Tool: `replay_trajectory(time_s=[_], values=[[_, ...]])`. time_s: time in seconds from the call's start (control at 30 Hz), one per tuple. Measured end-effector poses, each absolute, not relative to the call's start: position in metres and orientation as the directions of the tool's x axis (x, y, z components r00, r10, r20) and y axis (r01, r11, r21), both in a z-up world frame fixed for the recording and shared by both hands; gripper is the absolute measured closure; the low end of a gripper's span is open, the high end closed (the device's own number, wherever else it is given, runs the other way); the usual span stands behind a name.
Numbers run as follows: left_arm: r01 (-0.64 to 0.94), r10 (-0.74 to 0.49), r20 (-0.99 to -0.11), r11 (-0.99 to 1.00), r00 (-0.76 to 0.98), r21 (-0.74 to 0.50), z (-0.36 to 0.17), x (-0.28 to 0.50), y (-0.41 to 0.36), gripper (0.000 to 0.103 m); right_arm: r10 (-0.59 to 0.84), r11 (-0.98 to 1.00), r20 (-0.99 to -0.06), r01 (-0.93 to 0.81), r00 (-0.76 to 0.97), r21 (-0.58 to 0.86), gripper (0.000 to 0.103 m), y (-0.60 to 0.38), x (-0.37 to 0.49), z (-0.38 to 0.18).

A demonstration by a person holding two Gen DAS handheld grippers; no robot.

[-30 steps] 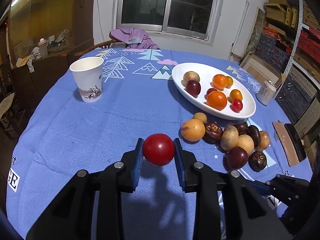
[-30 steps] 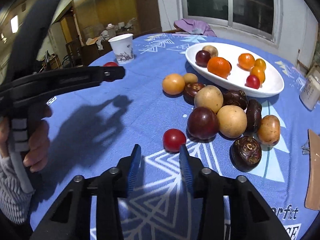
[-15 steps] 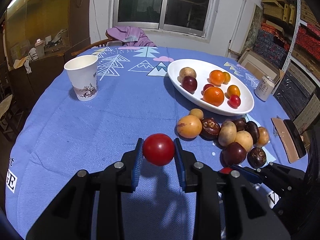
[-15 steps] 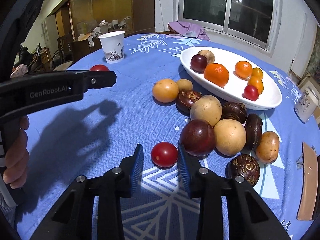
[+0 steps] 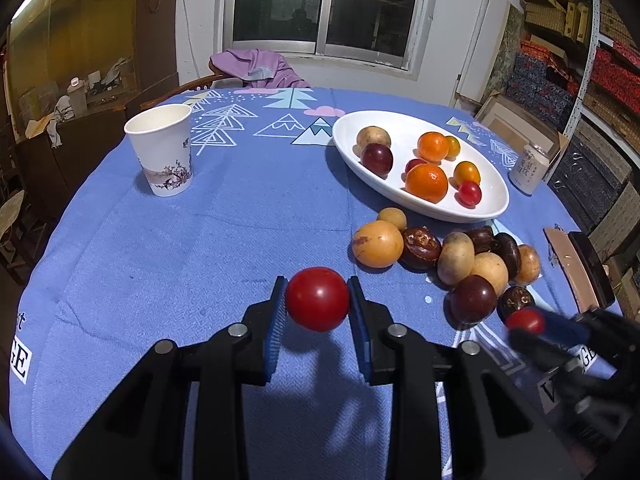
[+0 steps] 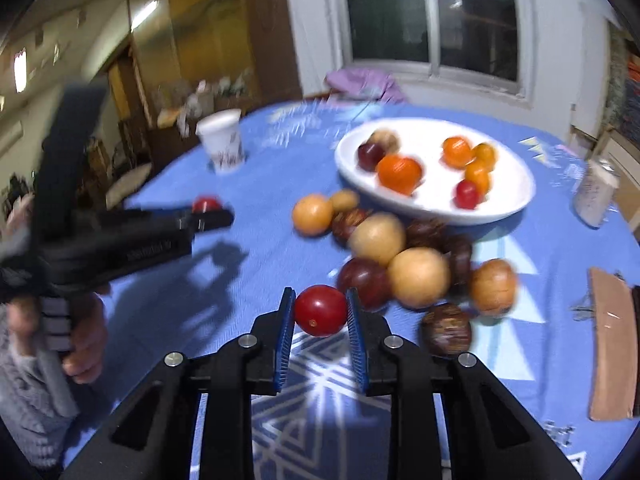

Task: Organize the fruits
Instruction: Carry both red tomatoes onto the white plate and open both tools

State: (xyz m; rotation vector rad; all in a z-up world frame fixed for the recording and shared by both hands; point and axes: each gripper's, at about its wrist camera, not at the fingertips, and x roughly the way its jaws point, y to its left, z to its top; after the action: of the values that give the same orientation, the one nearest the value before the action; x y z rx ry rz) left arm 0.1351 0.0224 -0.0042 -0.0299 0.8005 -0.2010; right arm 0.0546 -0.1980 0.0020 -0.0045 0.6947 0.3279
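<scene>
**Two tomatoes held, the rest waiting by the plate**

A round table under a blue cloth (image 5: 160,264) printed with pale trees and mountains fills the room's middle. Toward its far right side lies a long white oval plate (image 5: 492,204), already carrying oranges, a dark plum, a potato-brown fruit and a small red tomato. Just in front of the plate, touching one another in a loose heap (image 5: 456,258), sit tan, brown and purple fruits. A paper cup (image 5: 162,152) stands upright, well apart on the left.

The left gripper (image 5: 318,300) is clenched on a red tomato (image 5: 317,298), both blue pads pressed to its sides, held above bare cloth. A hand (image 6: 82,344) in a grey knit sleeve works its handle.

The right gripper (image 6: 321,312) grasps a smaller tomato (image 6: 320,310), pinched between its pads just beside the heap's dark purple fruit (image 6: 362,280); that view is blurred.
</scene>
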Motion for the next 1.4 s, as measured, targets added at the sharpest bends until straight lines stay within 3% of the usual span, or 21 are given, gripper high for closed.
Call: replay_trajectory(time_s=[0.37,0.63,0.77,1.13,1.4], values=[[0.217,-0.206,-0.729,0.973,0.653,-0.081,-0.009,0.119,0.004,0.074,0.277,0.959,-0.567,-0.187,0.776,0.212,0.077,-0.272,0.035,0.024],[0.256,-0.227,-0.704,0.964,0.673,-0.066,0.036,0.164,-0.035,0.074,0.218,0.975,-0.508,-0.163,0.833,0.152,0.077,-0.293,0.065,0.081],[0.296,-0.258,-0.691,0.953,0.675,-0.066,0.057,0.192,-0.069,0.074,0.226,0.971,-0.494,-0.152,0.840,0.187,0.077,-0.305,0.103,0.101],[0.311,-0.261,-0.765,0.947,0.589,-0.083,0.027,0.286,-0.142,0.074,0.193,0.971,-0.653,-0.048,0.732,0.234,0.077,-0.322,0.240,0.043],[0.315,-0.252,-0.799,0.945,0.546,-0.083,-0.004,0.326,-0.158,0.074,0.166,0.976,-0.707,-0.010,0.687,0.219,0.077,-0.324,0.278,0.008]])
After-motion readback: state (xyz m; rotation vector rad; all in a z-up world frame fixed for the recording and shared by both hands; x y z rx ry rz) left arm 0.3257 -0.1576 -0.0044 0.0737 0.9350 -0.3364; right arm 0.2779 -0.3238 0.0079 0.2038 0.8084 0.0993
